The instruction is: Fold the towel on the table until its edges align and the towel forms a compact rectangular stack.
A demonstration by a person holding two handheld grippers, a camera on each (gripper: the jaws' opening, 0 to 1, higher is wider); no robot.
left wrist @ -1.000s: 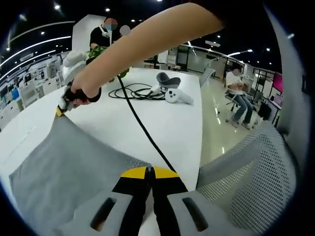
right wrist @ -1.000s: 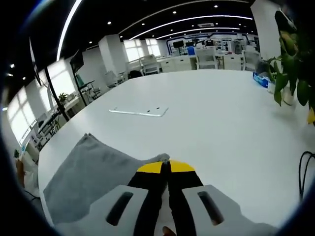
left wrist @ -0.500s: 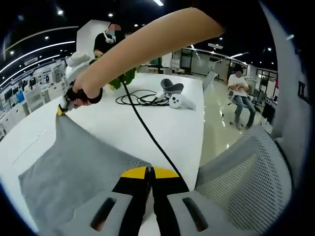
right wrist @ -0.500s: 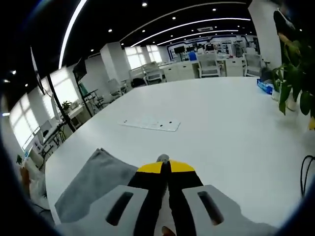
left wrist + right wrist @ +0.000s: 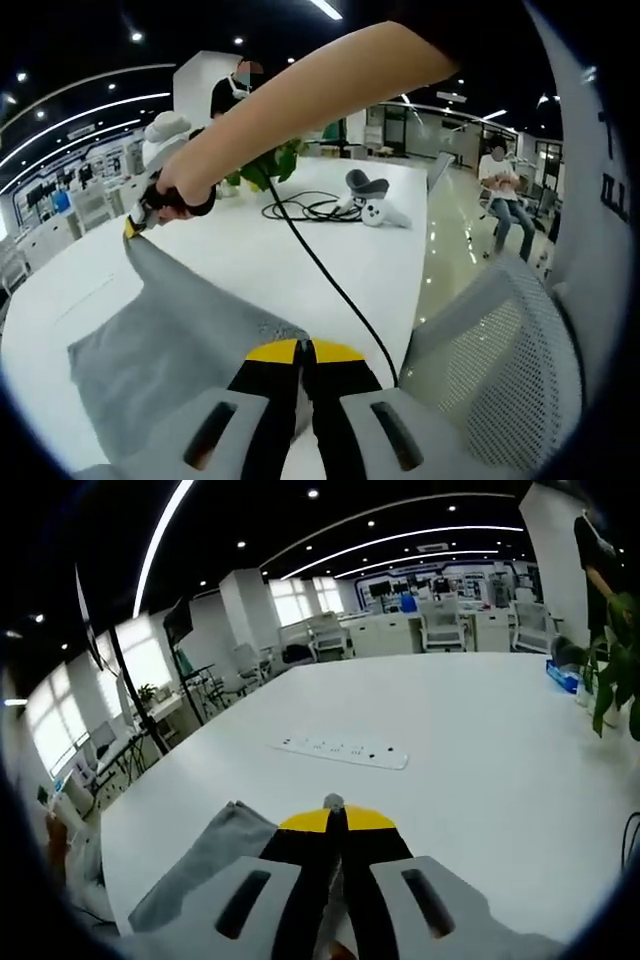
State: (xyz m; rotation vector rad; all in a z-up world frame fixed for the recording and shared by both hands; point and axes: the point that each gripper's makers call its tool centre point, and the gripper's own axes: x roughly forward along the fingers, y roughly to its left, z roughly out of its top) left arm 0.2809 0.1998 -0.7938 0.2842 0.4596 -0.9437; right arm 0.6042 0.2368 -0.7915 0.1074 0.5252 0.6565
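Table first: big white glossy table (image 5: 250,250) runs across the middle of the left gripper view and takes up most of the centre of the right gripper view too. On it, the grey cloth towel (image 5: 170,340) is spread over the lower left of the left gripper view, pulled up into a ridge between the two tongs. A grey mesh office chair (image 5: 490,370) sits at lower right.

Left gripper (image 5: 303,347), black with yellow tips, bottom centre, has its jaws pressed together pinching the near towel corner. Right gripper (image 5: 132,226) shows at upper left in a person's hand (image 5: 180,190), tips closed on the far corner, which is lifted off the table. In its own view, bottom centre, the jaws are squeezed together with a bit of towel poking out at the tips.

Smaller stuff: black cable (image 5: 320,280) trailing from the hand, white power strip (image 5: 343,751) mid frame, white controller (image 5: 385,213) upper centre.
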